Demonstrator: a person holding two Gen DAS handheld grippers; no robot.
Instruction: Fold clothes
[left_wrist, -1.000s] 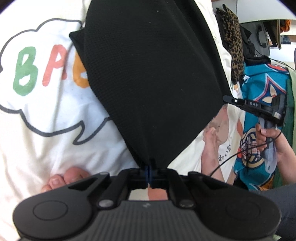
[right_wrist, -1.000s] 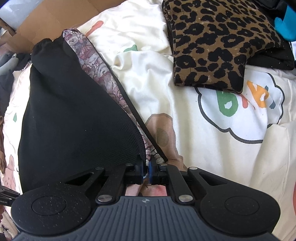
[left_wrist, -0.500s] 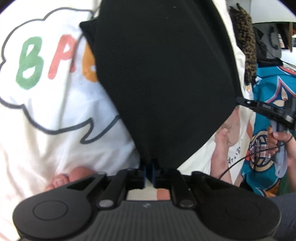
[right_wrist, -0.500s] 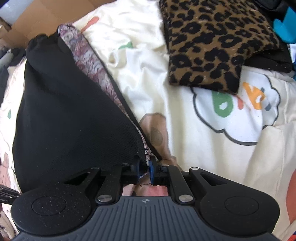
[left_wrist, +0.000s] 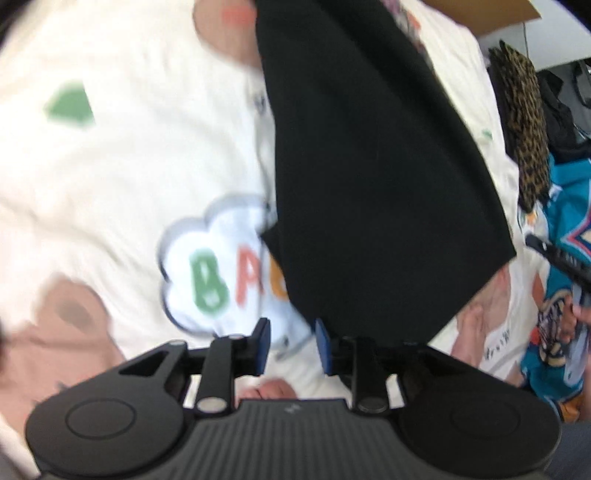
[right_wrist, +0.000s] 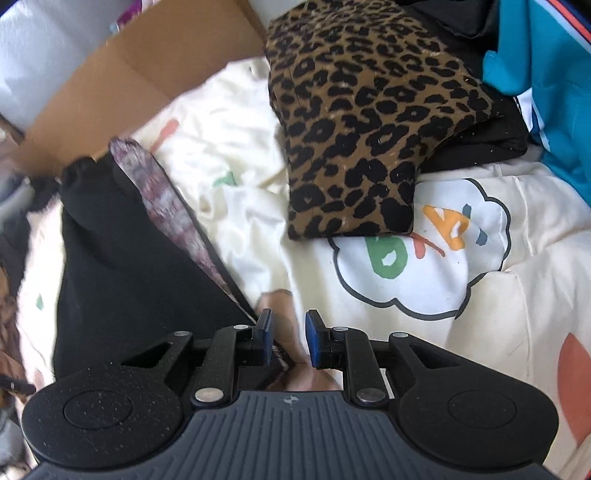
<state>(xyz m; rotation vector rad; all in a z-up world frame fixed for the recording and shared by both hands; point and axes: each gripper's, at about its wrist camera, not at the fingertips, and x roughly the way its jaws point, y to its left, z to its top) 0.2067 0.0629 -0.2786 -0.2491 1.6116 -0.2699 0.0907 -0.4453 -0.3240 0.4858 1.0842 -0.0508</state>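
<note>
Left tool (left_wrist: 290, 345): blue pads spread apart, nothing between them. The black garment (left_wrist: 369, 166) lies just beyond and to the right of its right finger, over the cream printed bedsheet (left_wrist: 92, 177); contact with the pad can't be told, the view is blurred. Right tool (right_wrist: 288, 341): also spread, gap empty. The same black garment (right_wrist: 125, 266) lies flat on the bedsheet (right_wrist: 240, 155) to the left, its patterned lining edge (right_wrist: 173, 218) running down to just beside the left pad. A folded leopard-print garment (right_wrist: 362, 122) sits further back on the bed, on top of another dark piece, well apart from the tool. A teal garment (left_wrist: 561, 295) is at the right edge of the left view, with a hand (left_wrist: 570, 321) gripping the other tool's handle there. Cardboard (right_wrist: 129, 85) is behind the bed.
</note>
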